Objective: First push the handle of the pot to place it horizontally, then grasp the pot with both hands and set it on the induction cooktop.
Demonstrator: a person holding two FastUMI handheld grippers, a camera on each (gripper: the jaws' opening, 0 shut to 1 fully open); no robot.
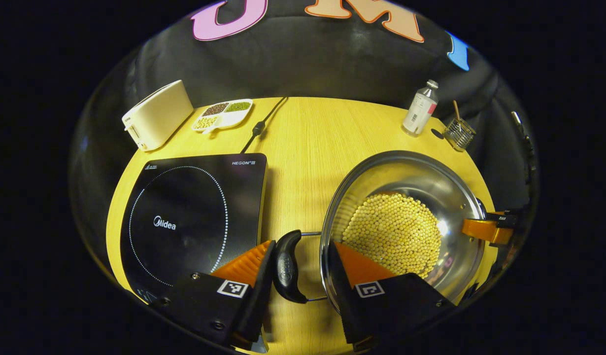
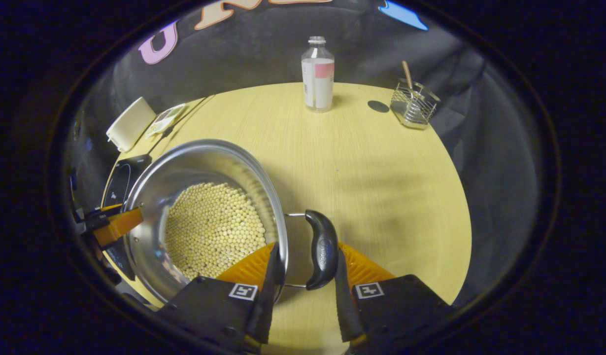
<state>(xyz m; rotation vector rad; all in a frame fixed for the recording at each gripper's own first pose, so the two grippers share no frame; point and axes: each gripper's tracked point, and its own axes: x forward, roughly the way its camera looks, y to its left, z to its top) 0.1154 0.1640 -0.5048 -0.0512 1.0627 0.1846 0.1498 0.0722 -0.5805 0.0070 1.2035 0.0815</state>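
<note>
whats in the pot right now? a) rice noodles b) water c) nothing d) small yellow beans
d: the pot on the table holds a layer of small round yellow beans, seen in both gripper views.

I see a yellow wood-grain table [image 2: 372, 187] with a curved edge, and black cloth [image 1: 303, 64] hanging in soft folds behind it as the wall. Light falls from above and is brightest on the middle of the tabletop. Beyond the table's edge everything goes dark.
</note>
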